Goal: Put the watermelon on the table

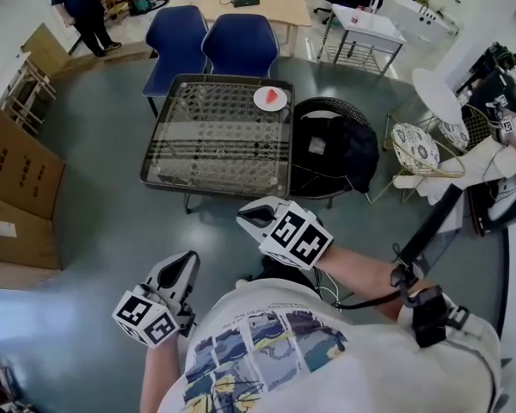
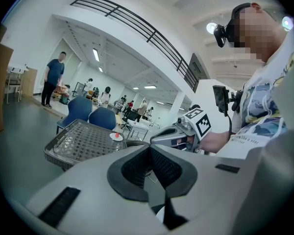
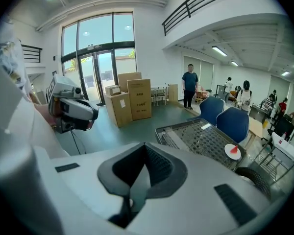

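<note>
A slice of watermelon (image 1: pixel 275 95) lies on a small white plate (image 1: pixel 265 101) at the far right corner of a low table (image 1: pixel 182 169) with a mesh top. Both grippers hang in the air well short of the table, near my body. My left gripper (image 1: pixel 187 261) is shut and holds nothing. My right gripper (image 1: pixel 251 215) is nearer the table's front edge, also shut and empty. The left gripper view looks past its shut jaws (image 2: pixel 149 151) to the plate (image 2: pixel 116 136) and the right gripper (image 2: pixel 179 135). In the right gripper view the watermelon (image 3: pixel 233 150) is far beyond the shut jaws (image 3: pixel 144 154).
Two blue chairs (image 1: pixel 211 46) stand behind the table. A black round stand with a dark bag (image 1: pixel 331 149) sits at its right, and a wire stool with a patterned plate (image 1: pixel 415 149) further right. Cardboard boxes (image 1: pixel 17 196) line the left. A person (image 1: pixel 79 7) stands far back.
</note>
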Motion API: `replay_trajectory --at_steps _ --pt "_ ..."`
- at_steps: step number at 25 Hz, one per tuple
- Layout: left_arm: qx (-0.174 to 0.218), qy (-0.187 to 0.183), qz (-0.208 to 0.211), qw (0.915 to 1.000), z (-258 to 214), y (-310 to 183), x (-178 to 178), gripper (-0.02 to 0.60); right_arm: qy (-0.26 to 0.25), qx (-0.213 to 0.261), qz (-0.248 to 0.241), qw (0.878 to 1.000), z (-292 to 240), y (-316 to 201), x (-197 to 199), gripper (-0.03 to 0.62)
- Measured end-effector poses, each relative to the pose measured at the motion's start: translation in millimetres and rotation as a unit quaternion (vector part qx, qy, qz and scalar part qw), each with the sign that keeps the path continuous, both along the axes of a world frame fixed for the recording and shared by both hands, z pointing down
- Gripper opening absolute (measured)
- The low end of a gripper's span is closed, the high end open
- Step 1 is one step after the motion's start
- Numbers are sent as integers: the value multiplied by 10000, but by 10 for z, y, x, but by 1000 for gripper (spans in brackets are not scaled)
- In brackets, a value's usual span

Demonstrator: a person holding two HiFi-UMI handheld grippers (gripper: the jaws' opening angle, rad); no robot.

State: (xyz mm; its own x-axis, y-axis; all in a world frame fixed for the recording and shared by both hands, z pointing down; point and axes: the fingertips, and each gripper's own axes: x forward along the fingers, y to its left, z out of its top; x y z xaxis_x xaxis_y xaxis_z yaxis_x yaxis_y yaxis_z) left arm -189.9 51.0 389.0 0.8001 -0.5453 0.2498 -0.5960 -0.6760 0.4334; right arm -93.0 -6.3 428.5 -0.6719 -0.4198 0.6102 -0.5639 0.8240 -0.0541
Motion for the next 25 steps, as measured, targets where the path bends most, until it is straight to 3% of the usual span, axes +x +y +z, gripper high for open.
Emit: replay_trajectory --at_steps 9,25 --pt "27 24 11 10000 -5 39 37 11 -28 164 -176 9997 -132 68 -69 11" --pt "338 -23 485 9982 -193 165 333 11 -35 283 -232 9993 -211 91 -62 11"
